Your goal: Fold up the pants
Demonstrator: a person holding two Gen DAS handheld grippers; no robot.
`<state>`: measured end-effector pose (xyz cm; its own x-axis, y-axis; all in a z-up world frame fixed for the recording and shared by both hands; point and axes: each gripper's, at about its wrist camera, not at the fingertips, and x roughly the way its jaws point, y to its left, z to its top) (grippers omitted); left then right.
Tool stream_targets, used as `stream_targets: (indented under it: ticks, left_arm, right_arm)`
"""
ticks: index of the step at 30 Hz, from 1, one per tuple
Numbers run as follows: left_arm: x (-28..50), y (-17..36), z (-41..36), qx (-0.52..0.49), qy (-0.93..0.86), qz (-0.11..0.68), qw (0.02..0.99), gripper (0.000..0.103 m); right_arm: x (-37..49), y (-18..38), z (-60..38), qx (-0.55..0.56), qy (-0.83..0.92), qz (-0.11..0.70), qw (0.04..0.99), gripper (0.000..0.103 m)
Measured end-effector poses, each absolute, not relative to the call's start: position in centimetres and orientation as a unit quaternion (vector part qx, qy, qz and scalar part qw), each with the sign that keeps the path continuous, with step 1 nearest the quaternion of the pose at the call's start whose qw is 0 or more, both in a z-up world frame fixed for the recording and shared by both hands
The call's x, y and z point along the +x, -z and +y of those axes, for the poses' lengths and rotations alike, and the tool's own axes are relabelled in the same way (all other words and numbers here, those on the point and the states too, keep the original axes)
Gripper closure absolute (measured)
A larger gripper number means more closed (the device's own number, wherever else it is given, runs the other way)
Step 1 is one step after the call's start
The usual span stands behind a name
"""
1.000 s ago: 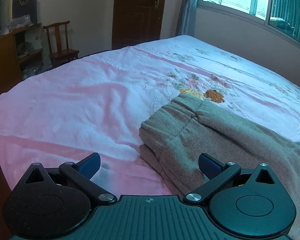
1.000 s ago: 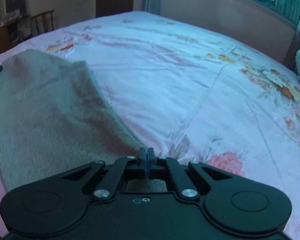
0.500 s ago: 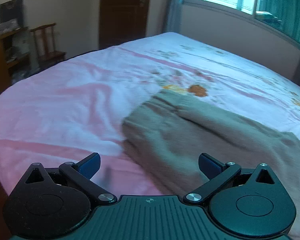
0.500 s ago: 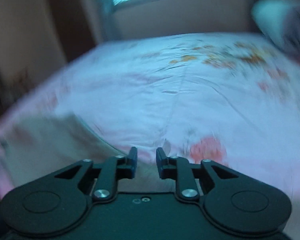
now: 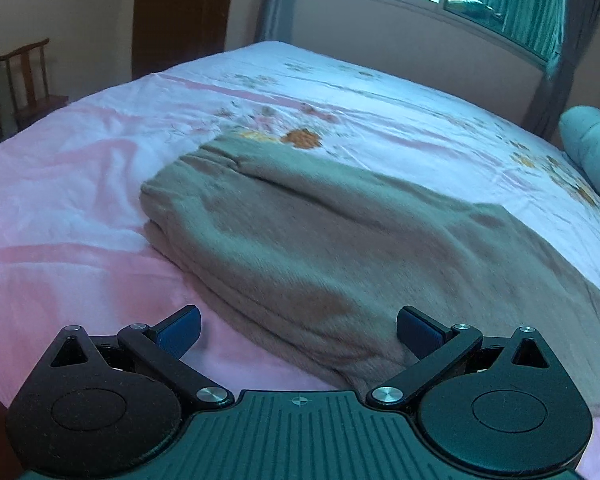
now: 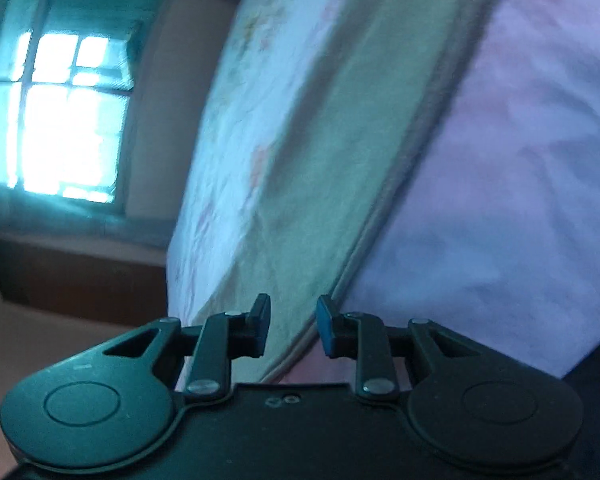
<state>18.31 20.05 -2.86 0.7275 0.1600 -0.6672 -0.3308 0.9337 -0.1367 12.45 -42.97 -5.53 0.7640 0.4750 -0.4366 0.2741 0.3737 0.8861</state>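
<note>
Your left tool [image 5: 298, 330] gapes wide and your right tool [image 6: 293, 326] stands narrowly parted and empty, rolled sideways over the grey pants [image 5: 320, 248], so a hasty pinch at the near hem could snag the pink bedsheet [image 5: 80, 200] too.

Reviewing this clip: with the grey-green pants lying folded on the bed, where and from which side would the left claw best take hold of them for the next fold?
Probably the near rounded end of the pants, where the stacked layers form a thick lip on the bedspread. The open left claw already faces it, so come in low from the bed's near edge and pinch all layers together. The flat top gives nothing to bite.
</note>
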Motion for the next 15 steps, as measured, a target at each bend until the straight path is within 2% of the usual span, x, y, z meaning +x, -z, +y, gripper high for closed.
stream_targets:
  ticks: [15]
  left_arm:
    - [19.5, 4.1, 18.5, -0.119, -0.119, 0.369, 0.914, 0.0]
  right_arm:
    - [10.9, 5.9, -47.1, 0.568, 0.033, 0.28, 0.773, 0.086]
